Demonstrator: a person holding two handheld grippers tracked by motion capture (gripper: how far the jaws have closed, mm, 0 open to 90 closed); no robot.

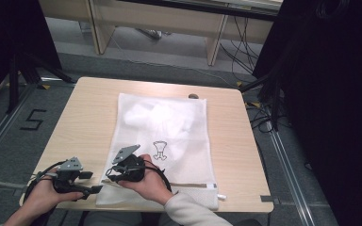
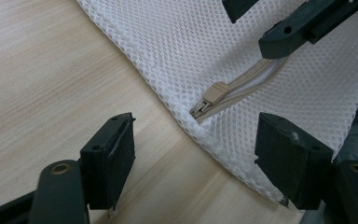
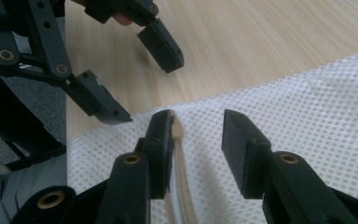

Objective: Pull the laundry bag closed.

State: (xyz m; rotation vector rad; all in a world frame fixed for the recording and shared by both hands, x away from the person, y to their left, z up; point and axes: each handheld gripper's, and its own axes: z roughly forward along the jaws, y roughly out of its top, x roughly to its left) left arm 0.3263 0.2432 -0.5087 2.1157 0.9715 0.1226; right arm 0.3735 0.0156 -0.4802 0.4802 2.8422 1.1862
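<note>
A white mesh laundry bag (image 1: 160,127) lies flat on the wooden table (image 1: 87,108), with white cloth inside and a small printed figure on it. A beige zipper (image 3: 179,186) runs along its near edge; the zipper pull (image 2: 212,95) sits at the bag's near left corner. My left gripper (image 2: 196,126) is open, its jaws on either side of that corner. It also appears at the table's front left (image 1: 93,182). My right gripper (image 3: 198,119) hovers open over the zipper's end, with the pull (image 3: 178,127) just beside its left jaw, and faces the left gripper (image 3: 137,79).
A small dark object (image 1: 193,96) rests at the bag's far edge. The table's front edge runs just under both hands. Black curtains and stands (image 1: 311,94) flank the table, cables trail on the floor at right, and wooden desks (image 1: 169,23) stand behind.
</note>
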